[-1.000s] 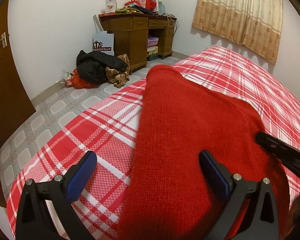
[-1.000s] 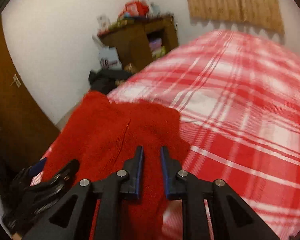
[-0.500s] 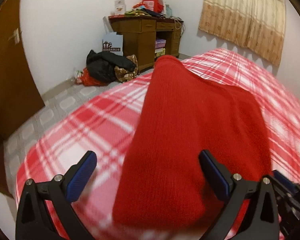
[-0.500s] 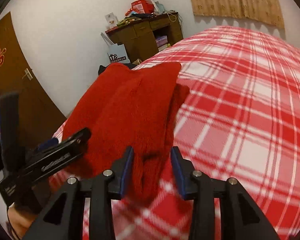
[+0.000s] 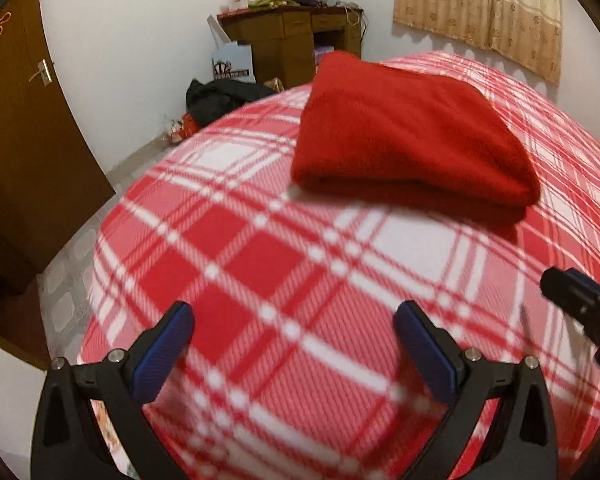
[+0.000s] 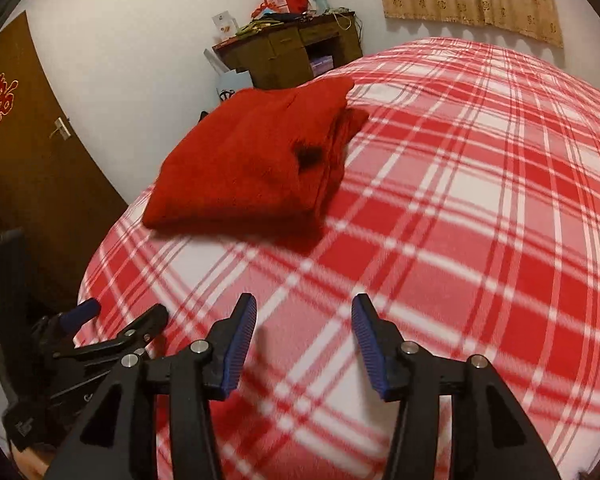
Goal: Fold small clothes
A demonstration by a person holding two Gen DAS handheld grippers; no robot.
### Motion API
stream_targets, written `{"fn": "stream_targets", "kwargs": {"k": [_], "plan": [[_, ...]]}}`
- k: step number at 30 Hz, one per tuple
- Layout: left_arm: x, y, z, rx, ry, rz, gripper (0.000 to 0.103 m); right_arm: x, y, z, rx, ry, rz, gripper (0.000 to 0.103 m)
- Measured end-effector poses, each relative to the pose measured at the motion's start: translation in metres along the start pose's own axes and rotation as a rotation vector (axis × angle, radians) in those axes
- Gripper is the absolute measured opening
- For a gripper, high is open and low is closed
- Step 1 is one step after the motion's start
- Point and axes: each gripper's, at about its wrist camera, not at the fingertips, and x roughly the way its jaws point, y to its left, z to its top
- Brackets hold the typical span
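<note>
1. The left gripper [image 5: 294, 330] hangs over the bed with its jaws spread wide and nothing between them; only plaid bedspread [image 5: 284, 264] shows in the gap.
2. The right gripper [image 6: 304, 320] is likewise parted and empty (its gap is narrower than the left one's), poised above the same plaid cloth [image 6: 460, 216].
3. Each tool appears in the other's view: the right gripper's black tip pokes in at the right edge of the left wrist view, and the left gripper sits low at the left edge of the right wrist view.
4. The red sweater [image 5: 408, 136] lies folded into a thick, roughly rectangular bundle on the bedspread, well ahead of both pairs of jaws and touched by neither.
5. From the right wrist view the sweater [image 6: 256, 156] rests near the left edge of the bed, with stacked layers showing along its right side and a small dark spot on top (what it is cannot be told).
6. Beyond the bed stands a brown wooden table [image 5: 292, 36] against the white wall, cluttered on top with boxes and red bags.
7. A dark heap of clothes [image 5: 224, 96] lies on the floor beside it.
8. A brown door [image 6: 24, 148] with a red ornament stands at the left, and a beige curtain [image 5: 480, 12] hangs at the upper right.
</note>
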Motion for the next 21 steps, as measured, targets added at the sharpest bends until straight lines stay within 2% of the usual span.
{"fn": "stream_targets", "kwargs": {"k": [2, 6, 7, 9, 16, 21], "plan": [[-0.006, -0.004, 0.001, 0.023, 0.01, 0.015, 0.103, -0.008, 0.003, -0.008, -0.011, 0.003, -0.002, 0.051], [-0.039, -0.011, -0.013, 0.068, -0.068, 0.084, 0.103, -0.032, 0.011, -0.02, -0.044, -0.024, -0.021, 0.052], [-0.049, -0.012, -0.014, 0.066, -0.08, 0.075, 0.103, -0.039, 0.012, -0.022, -0.044, -0.031, -0.025, 0.054], [-0.061, -0.01, -0.016, 0.057, -0.088, 0.063, 0.103, -0.049, 0.014, -0.024, -0.036, -0.043, -0.04, 0.069], [-0.091, -0.008, -0.043, 0.123, -0.095, 0.095, 0.103, -0.089, 0.017, -0.034, -0.005, -0.086, -0.084, 0.07], [-0.112, -0.006, -0.041, 0.083, -0.125, 0.027, 0.103, -0.122, 0.025, -0.032, -0.013, -0.176, -0.104, 0.07]]}}
